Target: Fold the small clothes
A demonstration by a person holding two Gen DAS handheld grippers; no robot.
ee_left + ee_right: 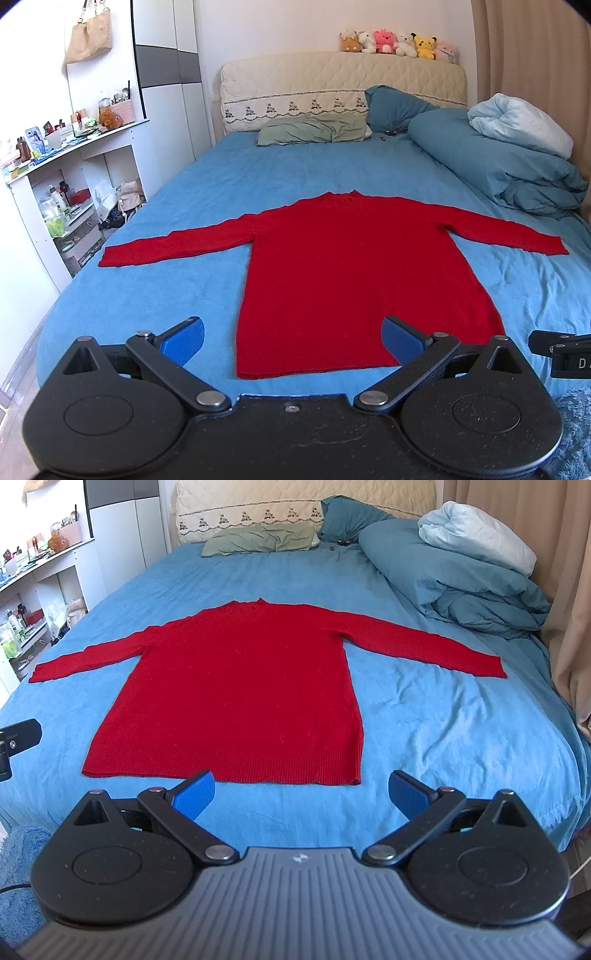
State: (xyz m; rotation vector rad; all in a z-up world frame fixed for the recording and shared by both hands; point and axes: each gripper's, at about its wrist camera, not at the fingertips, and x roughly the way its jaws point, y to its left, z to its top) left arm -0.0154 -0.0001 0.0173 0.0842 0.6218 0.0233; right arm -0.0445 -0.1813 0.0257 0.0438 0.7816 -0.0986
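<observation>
A red long-sleeved knit sweater (351, 266) lies flat on the blue bed sheet (177, 295), both sleeves spread out to the sides, hem toward me. It also shows in the right wrist view (236, 686). My left gripper (291, 338) is open and empty, held just above the sweater's hem near its left part. My right gripper (301, 795) is open and empty, held just in front of the hem's right part. The right gripper's edge shows at the far right of the left wrist view (561, 350).
A rolled blue duvet (498, 162) with a white blanket lies at the bed's right side. Pillows (314, 129) and a padded headboard with plush toys (399, 44) are at the far end. Cluttered white shelves (74, 192) stand left of the bed. A curtain (546, 554) hangs right.
</observation>
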